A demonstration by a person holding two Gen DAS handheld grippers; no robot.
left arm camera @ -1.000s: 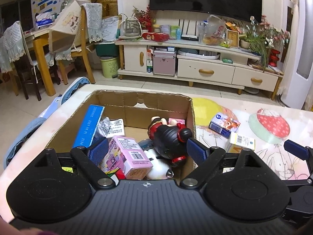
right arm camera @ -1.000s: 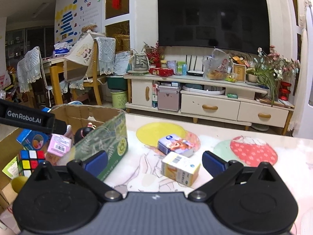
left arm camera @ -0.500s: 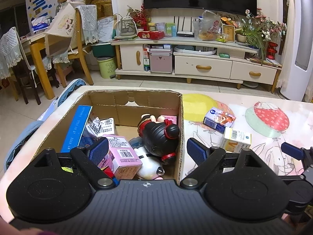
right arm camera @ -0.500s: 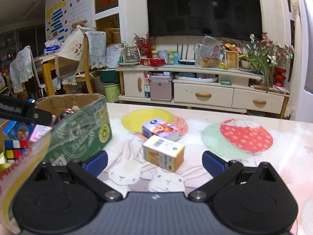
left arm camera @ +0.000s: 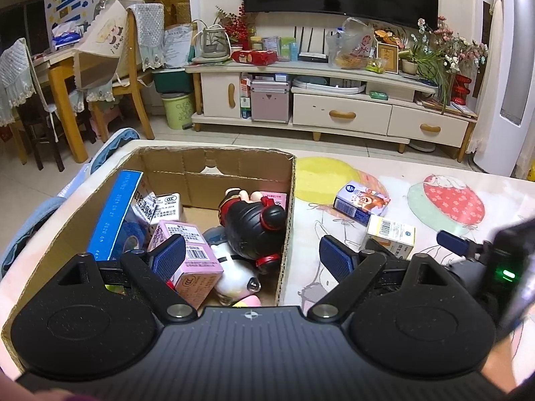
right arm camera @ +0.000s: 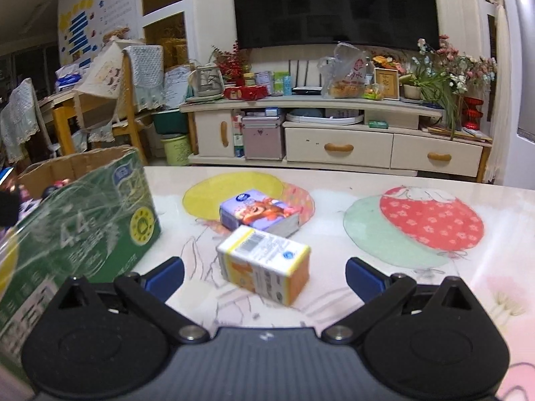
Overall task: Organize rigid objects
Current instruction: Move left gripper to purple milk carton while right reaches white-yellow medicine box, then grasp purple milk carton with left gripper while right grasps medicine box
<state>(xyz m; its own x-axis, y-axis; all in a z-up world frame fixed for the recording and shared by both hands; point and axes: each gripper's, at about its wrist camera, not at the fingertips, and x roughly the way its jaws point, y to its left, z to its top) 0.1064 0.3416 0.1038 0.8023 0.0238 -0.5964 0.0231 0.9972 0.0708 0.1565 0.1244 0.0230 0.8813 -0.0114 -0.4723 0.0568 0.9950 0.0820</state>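
Right gripper (right arm camera: 264, 275), fingers spread, lines up on the yellow box (right arm camera: 264, 262) at twelve o'clock (left gripper (left arm camera: 252, 255) spread over the carton (left arm camera: 287, 200)); next call: advance, pinch.

Left wrist view peers down into the cardboard box (left arm camera: 214, 167), right wrist view low over the surface (right arm camera: 367, 180), both facing the TV stand (left arm camera: 334, 77), sharing two cartons

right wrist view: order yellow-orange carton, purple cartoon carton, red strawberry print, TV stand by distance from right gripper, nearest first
1. Yellow-orange carton, on the table just ahead of the open right gripper.
2. Purple cartoon carton, right behind it.
3. Red strawberry print, farther, to the right.
4. TV stand, across the room.
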